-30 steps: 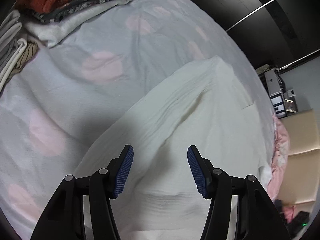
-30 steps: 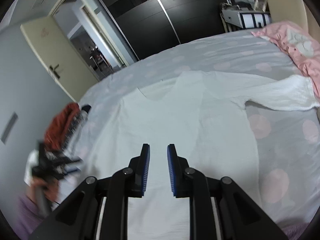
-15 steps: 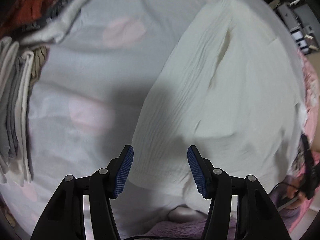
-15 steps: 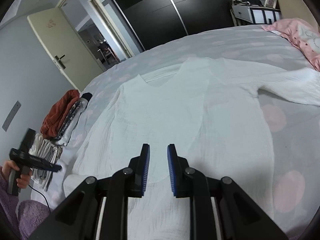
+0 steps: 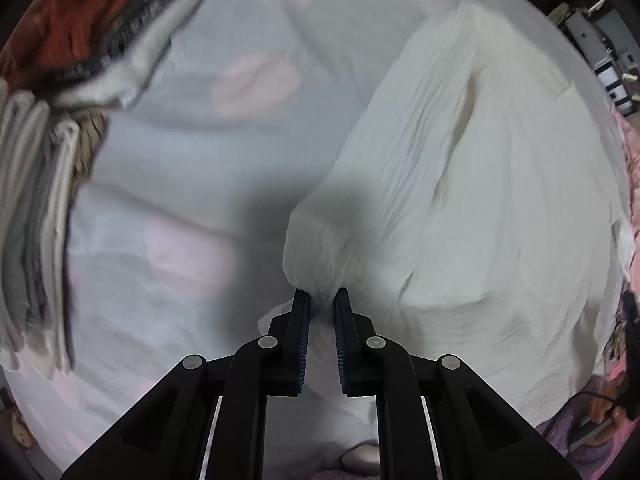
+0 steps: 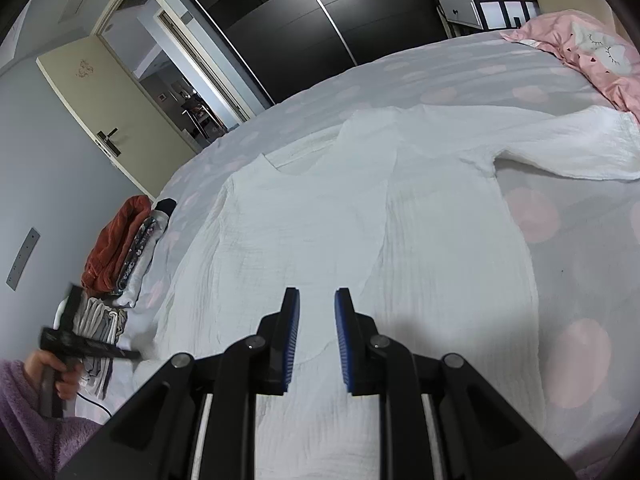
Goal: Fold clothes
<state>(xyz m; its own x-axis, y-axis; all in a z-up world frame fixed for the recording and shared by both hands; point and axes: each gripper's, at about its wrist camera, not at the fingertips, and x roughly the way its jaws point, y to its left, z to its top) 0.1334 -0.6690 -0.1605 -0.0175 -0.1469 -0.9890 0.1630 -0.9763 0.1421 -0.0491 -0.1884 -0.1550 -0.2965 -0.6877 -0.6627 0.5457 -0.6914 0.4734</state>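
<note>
A white crinkled long-sleeved shirt (image 6: 360, 220) lies spread flat on the bed, neckline toward the far side, one sleeve (image 6: 568, 148) stretched to the right. In the left wrist view my left gripper (image 5: 322, 294) is shut on the shirt's (image 5: 460, 200) near left hem corner, and the cloth bunches up from the jaws. My right gripper (image 6: 317, 294) hovers above the shirt's lower middle with its jaws a narrow gap apart and nothing between them. The left gripper also shows in the right wrist view (image 6: 132, 354), held in a hand.
The bed sheet (image 6: 540, 88) is grey with pink spots. Stacks of folded clothes (image 5: 100, 40) lie at the bed's left side, a rust-red one (image 6: 114, 240) on top. A pink pillow (image 6: 592, 52) sits far right. An open door (image 6: 116, 120) and dark wardrobe stand behind.
My left gripper went from wide open above the shirt to shut on its hem corner, dropping toward the near edge. My right gripper kept its narrow gap and barely moved.
</note>
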